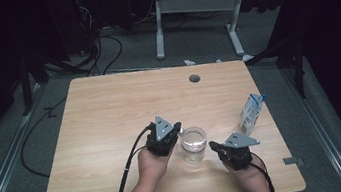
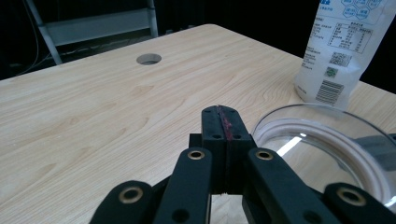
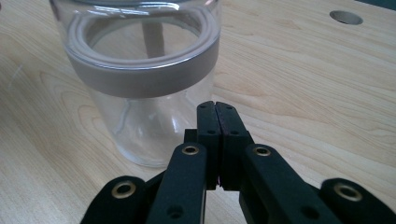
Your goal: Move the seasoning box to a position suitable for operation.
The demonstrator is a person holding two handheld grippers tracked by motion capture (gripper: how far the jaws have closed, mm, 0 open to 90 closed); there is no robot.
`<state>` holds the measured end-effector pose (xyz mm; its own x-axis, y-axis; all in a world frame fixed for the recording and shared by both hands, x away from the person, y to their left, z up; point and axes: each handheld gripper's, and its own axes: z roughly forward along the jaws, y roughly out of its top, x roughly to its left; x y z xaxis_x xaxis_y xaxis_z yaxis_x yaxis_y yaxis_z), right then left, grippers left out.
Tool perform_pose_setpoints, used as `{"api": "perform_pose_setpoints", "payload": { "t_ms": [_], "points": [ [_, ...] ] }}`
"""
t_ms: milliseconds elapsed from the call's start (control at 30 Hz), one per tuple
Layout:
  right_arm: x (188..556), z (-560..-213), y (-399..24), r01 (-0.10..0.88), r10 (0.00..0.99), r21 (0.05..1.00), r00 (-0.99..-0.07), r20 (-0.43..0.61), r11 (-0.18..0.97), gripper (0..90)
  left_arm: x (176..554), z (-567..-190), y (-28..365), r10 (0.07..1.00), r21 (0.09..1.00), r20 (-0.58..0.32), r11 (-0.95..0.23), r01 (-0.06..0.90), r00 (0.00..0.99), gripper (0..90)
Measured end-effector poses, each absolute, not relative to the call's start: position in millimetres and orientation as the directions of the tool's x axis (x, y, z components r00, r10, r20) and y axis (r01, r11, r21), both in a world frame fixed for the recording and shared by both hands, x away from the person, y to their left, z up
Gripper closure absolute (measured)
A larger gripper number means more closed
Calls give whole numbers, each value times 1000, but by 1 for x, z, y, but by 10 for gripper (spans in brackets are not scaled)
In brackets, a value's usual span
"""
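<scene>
Item one: a clear glass jar point(image 1: 194, 144) with a grey band under its rim, standing upright and open-mouthed on your desk point(image 1: 111, 119), near the front edge and a little right of centre. It sits between your two hands, just beside each.

Item two: your left claw point(image 1: 176, 129), held just to the left of the jar, its tip close to the rim. In the left gripper view its jaws stand pressed together with nothing between them, and the jar's rim point(image 2: 327, 149) curves past on the right of them (whether the tip touches the glass you cannot tell from here).

Item three: your right claw point(image 1: 213, 145), just to the right of the jar and pointing toward it. In the right gripper view its jaws are together too, holding nothing, and the jar point(image 3: 144, 79) rises right behind the tips, slightly to their left.

Item four: a white and blue pouch point(image 1: 251, 113) with printed labels, standing upright near the desk's right edge, behind your right hand and apart from the jar.

Item five: a round cable hole point(image 1: 194, 78) in the desk top, toward the far edge, well apart from everything else.
</scene>
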<state>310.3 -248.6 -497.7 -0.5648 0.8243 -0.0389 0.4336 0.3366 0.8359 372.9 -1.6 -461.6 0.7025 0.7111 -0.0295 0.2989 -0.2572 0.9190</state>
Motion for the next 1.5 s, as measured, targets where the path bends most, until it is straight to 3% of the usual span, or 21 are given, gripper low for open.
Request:
{"api": "perform_pose_setpoints", "payload": {
  "t_ms": [1500],
  "points": [
    [297, -476, -244, 333, 800, 890, -598, -55, 310, 899, 373, -464, -1, 715, 921, -37, -247, 301, 698, 900]
  ]
}}
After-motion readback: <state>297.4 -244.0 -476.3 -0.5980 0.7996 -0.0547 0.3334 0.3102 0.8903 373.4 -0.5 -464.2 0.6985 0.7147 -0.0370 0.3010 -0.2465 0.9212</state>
